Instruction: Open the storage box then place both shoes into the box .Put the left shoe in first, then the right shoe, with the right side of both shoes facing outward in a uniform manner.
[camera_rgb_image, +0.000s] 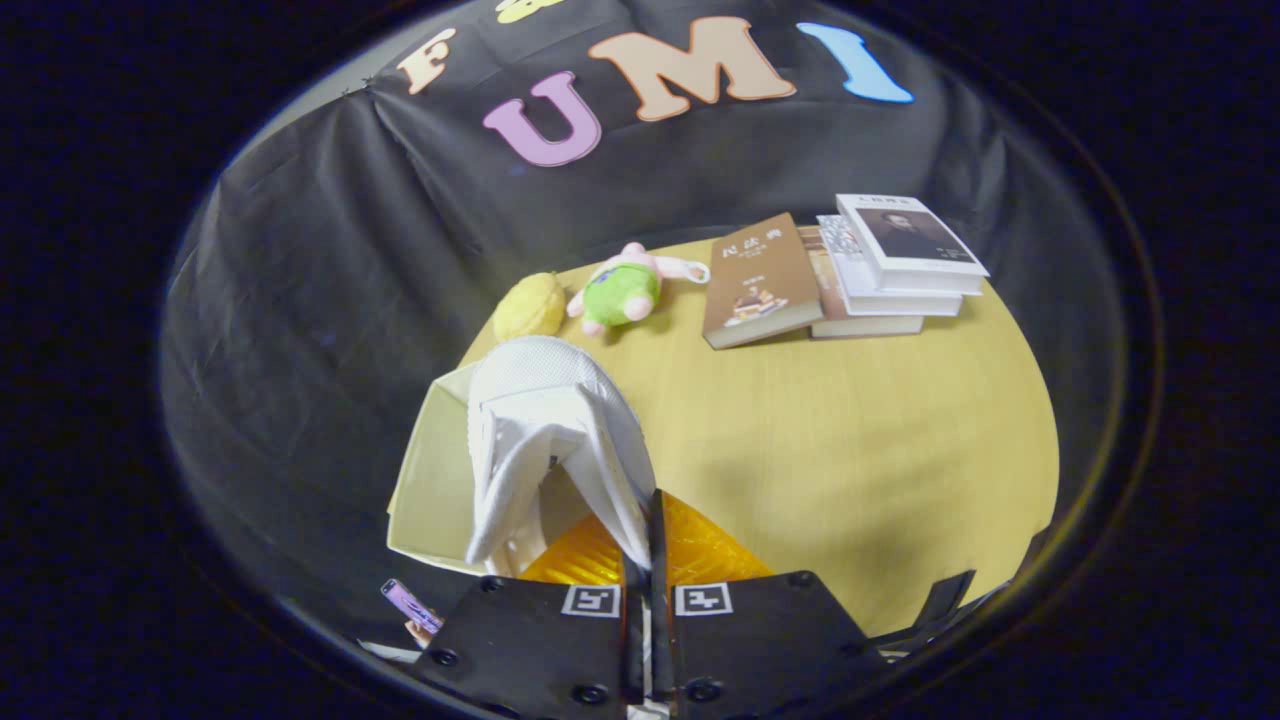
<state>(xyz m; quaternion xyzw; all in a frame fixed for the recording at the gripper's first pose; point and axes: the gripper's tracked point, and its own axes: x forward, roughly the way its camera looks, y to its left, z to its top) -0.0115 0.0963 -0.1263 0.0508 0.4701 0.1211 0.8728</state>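
Because its collar is pinched between the nearly closed fingers, the white shoe (545, 440) hangs from the gripper (648, 560), seemingly above the open storage box (425, 490), ready to lower

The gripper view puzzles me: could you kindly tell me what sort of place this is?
Likely a staged recording booth: black cloth wall, wooden table with props, claw shut on a white shoe.

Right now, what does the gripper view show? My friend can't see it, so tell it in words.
The gripper is shut on the edge of a white shoe, holding it over an open box at the table's edge. Beyond them lie a yellow toy, a green plush and a stack of books.
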